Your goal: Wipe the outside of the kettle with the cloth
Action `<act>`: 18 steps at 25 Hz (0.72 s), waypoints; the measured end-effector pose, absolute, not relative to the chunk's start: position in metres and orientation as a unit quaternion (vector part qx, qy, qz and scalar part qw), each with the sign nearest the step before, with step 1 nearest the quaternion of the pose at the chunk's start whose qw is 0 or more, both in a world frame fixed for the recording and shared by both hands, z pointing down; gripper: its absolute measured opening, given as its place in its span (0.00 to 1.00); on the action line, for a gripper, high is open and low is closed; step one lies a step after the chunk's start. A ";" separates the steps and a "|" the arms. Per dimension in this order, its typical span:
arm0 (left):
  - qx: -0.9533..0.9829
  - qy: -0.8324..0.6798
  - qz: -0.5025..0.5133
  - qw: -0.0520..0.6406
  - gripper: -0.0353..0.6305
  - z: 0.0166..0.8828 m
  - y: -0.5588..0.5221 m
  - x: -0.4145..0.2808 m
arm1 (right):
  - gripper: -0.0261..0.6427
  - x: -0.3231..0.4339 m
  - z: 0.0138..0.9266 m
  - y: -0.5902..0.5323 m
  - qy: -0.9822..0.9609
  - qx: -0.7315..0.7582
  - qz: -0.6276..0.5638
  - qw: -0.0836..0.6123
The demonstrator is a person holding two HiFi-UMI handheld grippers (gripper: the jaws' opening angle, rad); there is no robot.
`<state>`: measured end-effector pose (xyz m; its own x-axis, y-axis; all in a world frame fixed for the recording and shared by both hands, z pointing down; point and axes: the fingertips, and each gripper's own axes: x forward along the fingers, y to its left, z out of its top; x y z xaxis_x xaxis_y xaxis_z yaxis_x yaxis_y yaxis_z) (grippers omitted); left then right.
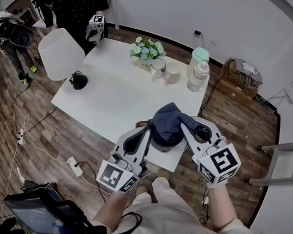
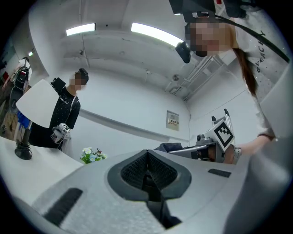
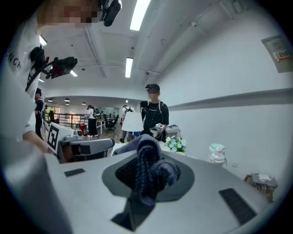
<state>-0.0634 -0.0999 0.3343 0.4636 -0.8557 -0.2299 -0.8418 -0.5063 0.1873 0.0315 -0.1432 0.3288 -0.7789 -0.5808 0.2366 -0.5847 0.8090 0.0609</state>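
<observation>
Lower centre: left gripper (image 2: 147, 169) jaws pressed together, possibly nipping the handle, unclear. Kettle (image 1: 163, 146) sits at the table (image 1: 113, 96) edge, draped by the cloth (image 1: 169, 122). Right gripper (image 3: 145, 164) pinches the cloth. Drag it down the sides with firm pressure, left bracing.

Head overhead, 2 tool views close, sharing flowers (image 1: 148, 49)

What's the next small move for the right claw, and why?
Probably draw the right claw down the side of the kettle, pressing the cloth against it. The cloth is pinched in that claw but only draped over the kettle's top. The left claw sits shut at the kettle's left.
</observation>
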 end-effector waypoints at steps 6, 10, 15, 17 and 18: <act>0.859 -0.491 -0.144 0.030 0.06 0.342 -0.104 -0.053 | 0.13 0.062 0.336 -0.150 -0.934 0.336 0.029 0.118; 0.862 -0.486 -0.141 0.037 0.06 0.346 -0.104 -0.047 | 0.13 0.080 0.342 -0.148 -0.928 0.352 0.042 0.117; 0.865 -0.481 -0.136 0.044 0.06 0.352 -0.103 -0.040 | 0.13 0.104 0.360 -0.142 -0.916 0.377 0.065 0.118; 0.866 -0.480 -0.135 0.047 0.06 0.355 -0.102 -0.038 | 0.13 0.112 0.368 -0.139 -0.913 0.383 0.081 0.116; 0.866 -0.479 -0.134 0.048 0.06 0.355 -0.102 -0.038 | 0.13 0.115 0.372 -0.138 -0.911 0.387 0.090 0.113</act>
